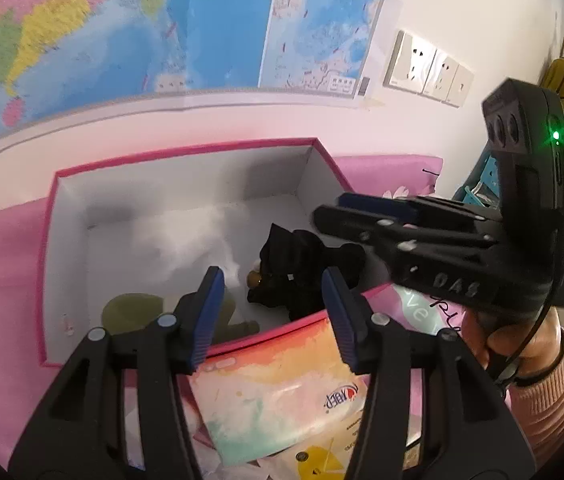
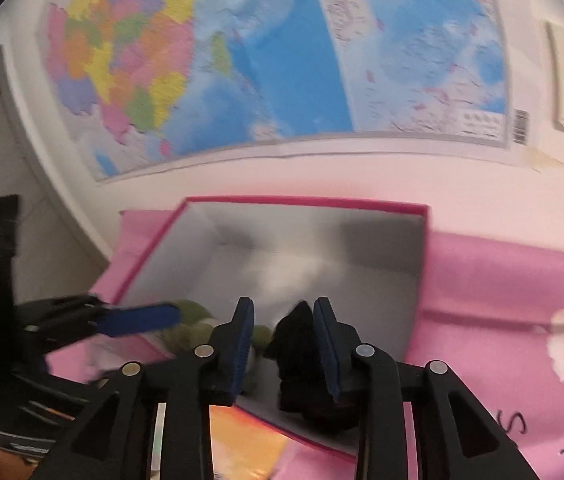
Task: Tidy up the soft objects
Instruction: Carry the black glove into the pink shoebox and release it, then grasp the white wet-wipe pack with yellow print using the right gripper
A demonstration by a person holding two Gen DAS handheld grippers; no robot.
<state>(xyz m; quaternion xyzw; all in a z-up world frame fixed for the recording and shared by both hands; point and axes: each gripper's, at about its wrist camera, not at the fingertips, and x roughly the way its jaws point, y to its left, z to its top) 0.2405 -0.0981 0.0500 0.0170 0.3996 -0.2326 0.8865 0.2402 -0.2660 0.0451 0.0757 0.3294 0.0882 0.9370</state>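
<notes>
Box point(image 1: 186, 152) holding black toy point(image 1: 298, 264), olive toy point(image 1: 134, 308) half hidden, left gripper point(image 1: 274, 316) parted, empty, right gripper's point(image 2: 284, 344) grip unclear.

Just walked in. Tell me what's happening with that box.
A person holding a gripper in each hand is sorting soft things into a pink-rimmed box on a pink sheet. A white fluffy item, a green one and a black soft toy already lie inside. The right gripper sits over the black toy, jaws parted around it. The left gripper hangs open at the near rim, holding nothing.
</notes>
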